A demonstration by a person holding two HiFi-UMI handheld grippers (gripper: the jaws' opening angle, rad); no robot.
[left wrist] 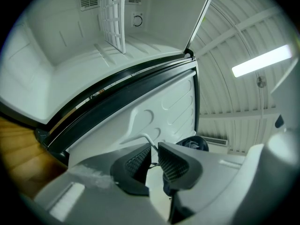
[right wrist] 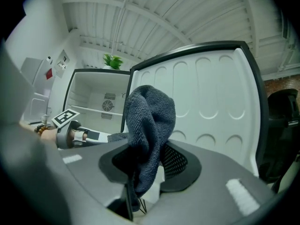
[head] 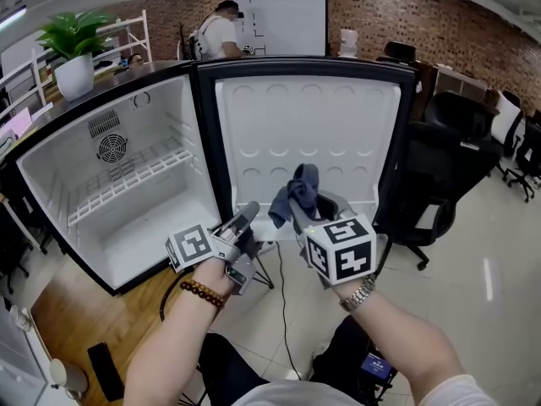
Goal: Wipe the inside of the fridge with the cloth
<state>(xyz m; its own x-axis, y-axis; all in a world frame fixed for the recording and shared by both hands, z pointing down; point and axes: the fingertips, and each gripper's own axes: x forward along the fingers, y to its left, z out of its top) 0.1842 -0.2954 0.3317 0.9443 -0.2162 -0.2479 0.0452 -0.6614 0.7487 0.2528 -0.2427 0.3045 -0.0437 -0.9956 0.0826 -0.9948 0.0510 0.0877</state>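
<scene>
**Cloth gripped, fridge standing open ahead**

My right gripper [head: 297,211] pinches the dark blue cloth [head: 300,189], bunched upright above its jaws, likely so it can press on a wall. My left gripper [head: 250,212], just beside it, is narrow and empty. The fridge [head: 161,117] cavity lies ahead-left, past the door [head: 313,117] edge; its wire shelf [head: 127,176] limits room inside.

A beaded bracelet [head: 203,293] sits behind the grey left gripper [head: 251,210] (metal watch [head: 359,293] opposite).

Blue-grey cloth [right wrist: 151,121] bunched upright before white fridge [head: 169,112], door open
</scene>
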